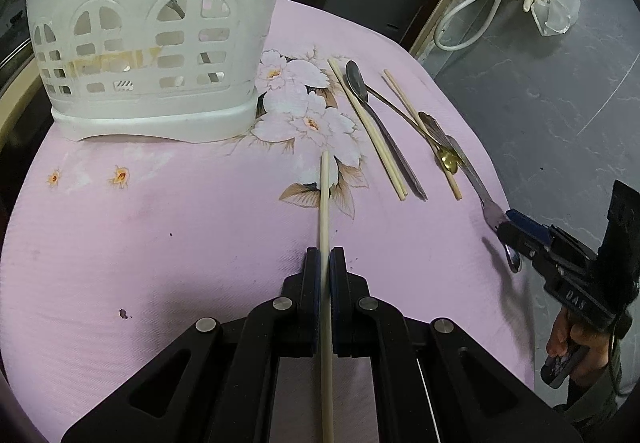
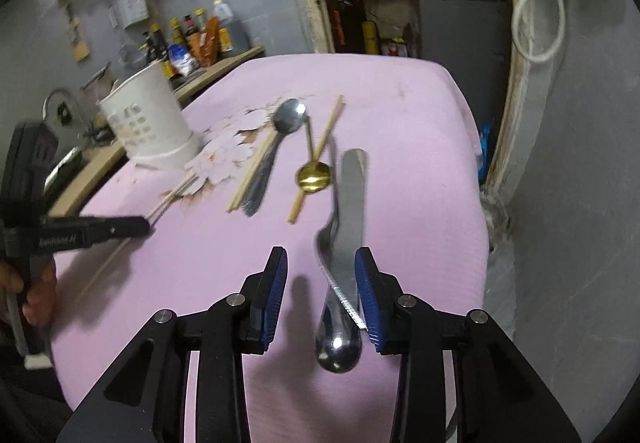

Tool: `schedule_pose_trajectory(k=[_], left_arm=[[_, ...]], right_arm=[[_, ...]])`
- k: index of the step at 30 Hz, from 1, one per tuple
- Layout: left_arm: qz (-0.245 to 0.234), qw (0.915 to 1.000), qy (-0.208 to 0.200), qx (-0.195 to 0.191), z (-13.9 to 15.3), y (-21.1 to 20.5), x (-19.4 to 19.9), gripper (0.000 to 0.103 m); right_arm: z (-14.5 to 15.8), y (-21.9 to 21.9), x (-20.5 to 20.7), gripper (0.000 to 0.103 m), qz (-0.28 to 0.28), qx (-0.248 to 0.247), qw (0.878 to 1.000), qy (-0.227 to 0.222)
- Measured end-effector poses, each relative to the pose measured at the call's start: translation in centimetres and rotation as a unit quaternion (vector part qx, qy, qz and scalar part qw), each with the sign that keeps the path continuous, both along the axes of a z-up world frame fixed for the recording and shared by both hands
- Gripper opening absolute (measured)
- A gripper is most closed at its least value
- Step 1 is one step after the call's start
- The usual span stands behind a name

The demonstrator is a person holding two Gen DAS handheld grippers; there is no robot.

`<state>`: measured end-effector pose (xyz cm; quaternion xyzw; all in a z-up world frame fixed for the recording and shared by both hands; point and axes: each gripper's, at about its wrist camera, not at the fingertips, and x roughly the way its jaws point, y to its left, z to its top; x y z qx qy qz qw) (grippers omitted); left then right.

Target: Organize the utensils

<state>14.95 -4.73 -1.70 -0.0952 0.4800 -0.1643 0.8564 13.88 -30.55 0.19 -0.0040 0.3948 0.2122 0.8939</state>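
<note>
left wrist view first: the left gripper (image 1: 325, 263) sits low in the middle of the frame, its jaws pressed together on a pale chopstick (image 1: 325, 199). the stick's long axis runs straight up the picture, along the fingers, its far tip reaching the flower print on the pink cloth (image 1: 180, 227). the white perforated holder (image 1: 140, 55) stands at upper left, so from the stick's tip it lies up and to the left, well apart. i judge the coming move turns on that: the stick points past the holder's right end, so it must swing left and tip upright to go in through the open top.

lower right of that view shows the right gripper (image 1: 510, 227) at the cloth's edge, over the end of a steel spoon (image 1: 476, 179).

right wrist view: the right gripper (image 2: 322, 291) has its jaws spread, blue pads apart. the steel spoon (image 2: 338, 339) lies between them, bowl toward the bottom of the frame, handle running up the picture. it rests close against the right-hand pad; i cannot tell whether it touches. a flat knife-like piece (image 2: 352, 203) lies alongside it.

further up the cloth lie a second steel spoon (image 2: 290, 117), a small gold spoon (image 2: 314, 175) and two loose chopsticks (image 2: 248, 179), all slanting up and right. the holder (image 2: 148, 119) is at middle left there, nearer the left gripper (image 2: 140, 227) than the right one.
</note>
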Motion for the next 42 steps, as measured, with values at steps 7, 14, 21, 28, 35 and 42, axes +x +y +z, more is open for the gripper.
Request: schedule_pose_trajectory(k=[7, 14, 21, 28, 35, 42], left_arm=[[-0.005, 1.0000, -0.002, -0.002, 0.0, 0.2, -0.4, 0.003], [-0.016, 0.9997, 0.009, -0.019, 0.0, 0.9, -0.5, 0.003], [-0.020, 0.9996, 0.011, -0.018, 0.2, 0.9, -0.6, 0.003], [-0.035, 0.9987, 0.029, -0.022, 0.2, 1.0, 0.0, 0.003], [-0.037, 0.9986, 0.030, -0.023, 0.0, 0.9, 0.1, 0.003], [-0.026, 0.9989, 0.023, -0.033, -0.2, 1.0, 0.4, 0.003]], right_arm=[[-0.5, 1.8, -1.0, 0.031, 0.035, -0.008, 0.999, 0.001], [-0.1, 2.3, -0.4, 0.031, 0.034, -0.010, 0.999, 0.007], [-0.3, 2.3, 3.4, 0.031, 0.018, -0.026, 0.999, 0.018], [-0.2, 1.4, 7.6, 0.031, 0.018, -0.014, 0.999, 0.047], [0.4, 0.3, 6.5, 0.031, 0.008, 0.000, 1.000, 0.026], [0.3, -1.2, 7.3, 0.031, -0.027, -0.020, 0.999, 0.023]])
